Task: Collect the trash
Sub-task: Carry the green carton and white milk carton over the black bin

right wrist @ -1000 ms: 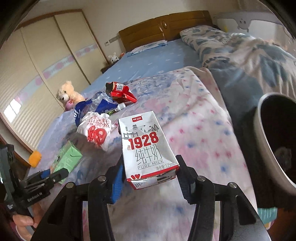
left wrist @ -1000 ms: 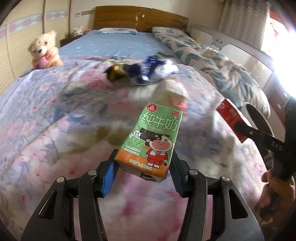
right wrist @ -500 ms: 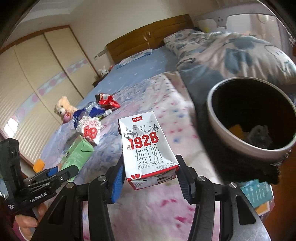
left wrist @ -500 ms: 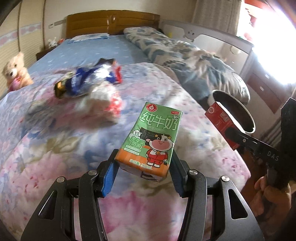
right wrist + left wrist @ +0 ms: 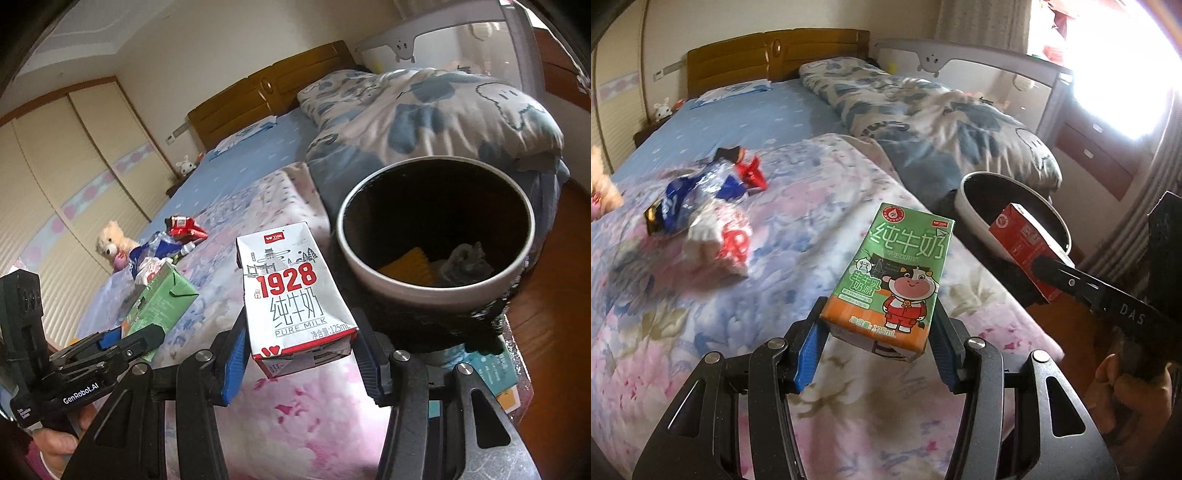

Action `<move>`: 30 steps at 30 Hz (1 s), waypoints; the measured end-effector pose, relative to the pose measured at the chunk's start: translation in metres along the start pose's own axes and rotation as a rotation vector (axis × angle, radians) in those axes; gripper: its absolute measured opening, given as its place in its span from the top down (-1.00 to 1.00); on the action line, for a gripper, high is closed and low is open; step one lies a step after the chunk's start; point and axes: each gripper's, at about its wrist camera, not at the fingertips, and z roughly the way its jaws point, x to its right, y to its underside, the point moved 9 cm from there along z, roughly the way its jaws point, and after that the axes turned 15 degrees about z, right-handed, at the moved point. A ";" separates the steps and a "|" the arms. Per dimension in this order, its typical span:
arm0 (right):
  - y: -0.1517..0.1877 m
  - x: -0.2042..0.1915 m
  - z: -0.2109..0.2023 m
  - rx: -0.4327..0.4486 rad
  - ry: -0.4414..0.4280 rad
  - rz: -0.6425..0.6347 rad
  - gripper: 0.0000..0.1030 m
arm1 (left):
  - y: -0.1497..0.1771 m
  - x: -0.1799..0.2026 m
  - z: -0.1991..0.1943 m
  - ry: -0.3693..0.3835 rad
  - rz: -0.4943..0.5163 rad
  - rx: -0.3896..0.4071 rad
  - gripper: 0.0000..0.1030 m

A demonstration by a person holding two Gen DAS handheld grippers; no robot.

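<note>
From my seat, the floral bed [image 5: 746,295] fills both views, its far end blurred by the fisheye. The round trash bin [image 5: 436,236] stands just beside the bed edge; its dark inside hides most of the contents, and I make out only a yellow scrap and a grey wad. My right gripper [image 5: 299,354] is clamped on the grey 1928 carton [image 5: 291,291], upright, long axis pointing away from me, near the bin's rim. My left gripper [image 5: 873,345] is clamped on the green milk carton [image 5: 894,273], likewise pointing forward above the bed. Crumpled wrappers [image 5: 701,206] lie smeared beyond.
</note>
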 end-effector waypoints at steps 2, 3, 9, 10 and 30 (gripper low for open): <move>-0.004 0.005 -0.004 0.009 0.003 0.010 -0.01 | -0.004 0.006 0.000 0.003 0.015 0.002 0.02; -0.005 0.007 -0.006 0.014 0.005 0.014 -0.01 | -0.005 0.009 0.002 0.005 0.021 0.002 0.02; -0.015 0.020 -0.016 0.039 0.015 0.036 -0.01 | -0.016 0.028 0.009 0.020 0.061 -0.001 0.02; -0.017 0.023 -0.017 0.043 0.020 0.042 -0.01 | -0.017 0.030 0.010 0.021 0.065 0.000 0.02; -0.042 0.058 -0.036 0.092 0.052 0.092 -0.01 | -0.047 0.069 0.026 0.052 0.138 0.008 0.02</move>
